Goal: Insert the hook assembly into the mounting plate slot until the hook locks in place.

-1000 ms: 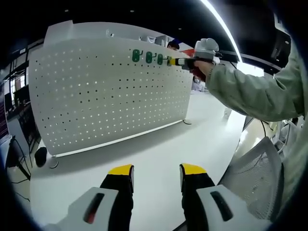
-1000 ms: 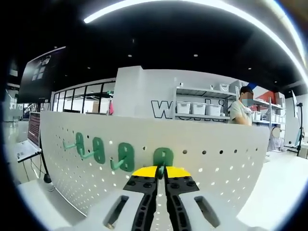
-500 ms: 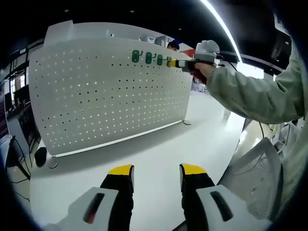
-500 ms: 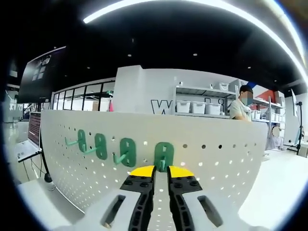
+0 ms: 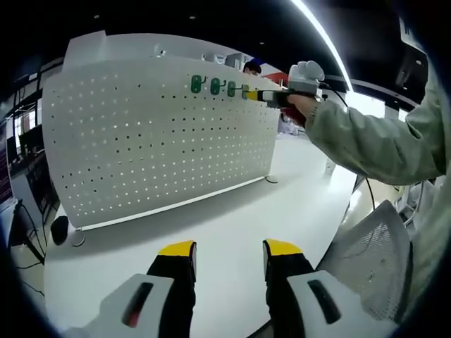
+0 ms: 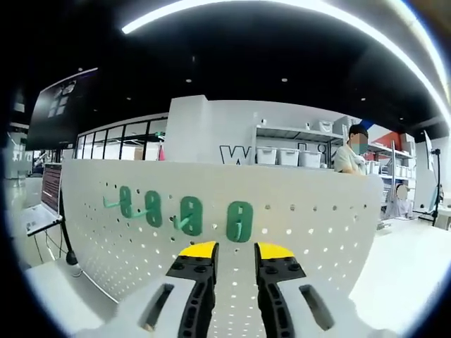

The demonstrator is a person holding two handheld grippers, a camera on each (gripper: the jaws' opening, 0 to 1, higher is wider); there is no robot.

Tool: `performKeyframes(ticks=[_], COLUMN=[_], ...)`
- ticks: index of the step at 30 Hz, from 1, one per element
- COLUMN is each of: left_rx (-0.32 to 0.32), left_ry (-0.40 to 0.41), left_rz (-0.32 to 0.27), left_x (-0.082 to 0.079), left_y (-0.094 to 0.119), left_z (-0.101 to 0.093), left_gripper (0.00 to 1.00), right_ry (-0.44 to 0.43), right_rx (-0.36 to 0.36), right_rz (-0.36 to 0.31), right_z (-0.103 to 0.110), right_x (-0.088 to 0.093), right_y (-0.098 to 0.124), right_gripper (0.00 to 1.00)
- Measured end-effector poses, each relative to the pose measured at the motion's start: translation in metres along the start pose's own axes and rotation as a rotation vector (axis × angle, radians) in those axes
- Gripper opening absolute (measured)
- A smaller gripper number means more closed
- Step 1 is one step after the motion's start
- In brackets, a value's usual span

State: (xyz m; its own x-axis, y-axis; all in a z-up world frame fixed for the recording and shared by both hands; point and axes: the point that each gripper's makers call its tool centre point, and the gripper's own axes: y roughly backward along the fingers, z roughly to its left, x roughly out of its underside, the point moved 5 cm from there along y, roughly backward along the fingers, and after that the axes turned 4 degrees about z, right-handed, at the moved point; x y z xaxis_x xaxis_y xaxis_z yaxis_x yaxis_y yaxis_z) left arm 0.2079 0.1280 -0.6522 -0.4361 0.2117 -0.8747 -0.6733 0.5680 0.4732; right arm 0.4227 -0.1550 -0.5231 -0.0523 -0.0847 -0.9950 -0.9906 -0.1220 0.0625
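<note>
A white pegboard stands upright on the white table, with several green hooks in a row along its top. In the right gripper view the pegboard is close ahead and the rightmost green hook sits on it just above my right gripper, which is open and holds nothing. Three more green hooks hang to its left. In the left gripper view my right gripper points at the hook row, held by a gloved hand. My left gripper stands open low over the table, well apart from the board.
The white table spreads in front of the pegboard. A sleeve crosses the right of the left gripper view, with a mesh chair back below it. Shelves with bins and a person stand behind the board.
My right gripper has opened, letting go of the rightmost hook, and has drawn back slightly from the board. The hook stays on the pegboard. My left gripper has not moved.
</note>
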Motion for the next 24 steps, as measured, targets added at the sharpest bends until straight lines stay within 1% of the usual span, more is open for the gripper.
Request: performKeyframes(ticks=[9,20,24], left_rx=[-0.003,-0.009,-0.012], left_ry=[-0.006,-0.015,-0.020], left_rz=[-0.010,-0.025,-0.033], left_x=[-0.001,-0.004,-0.005], left_y=[0.005,0.011,0.014], left_z=[-0.003,-0.007,-0.010], left_gripper=[0.39,0.39,0.39], right_ry=[-0.001,-0.011,-0.017], right_rx=[-0.004,-0.031,-0.053], right_rz=[0.019,0.075,0.099], right_z=[0.005,0.019,0.028], right_x=[0.009,0.036,0.048], right_y=[0.012,0.040,0.055], right_gripper=[0.27,0.33,0.34])
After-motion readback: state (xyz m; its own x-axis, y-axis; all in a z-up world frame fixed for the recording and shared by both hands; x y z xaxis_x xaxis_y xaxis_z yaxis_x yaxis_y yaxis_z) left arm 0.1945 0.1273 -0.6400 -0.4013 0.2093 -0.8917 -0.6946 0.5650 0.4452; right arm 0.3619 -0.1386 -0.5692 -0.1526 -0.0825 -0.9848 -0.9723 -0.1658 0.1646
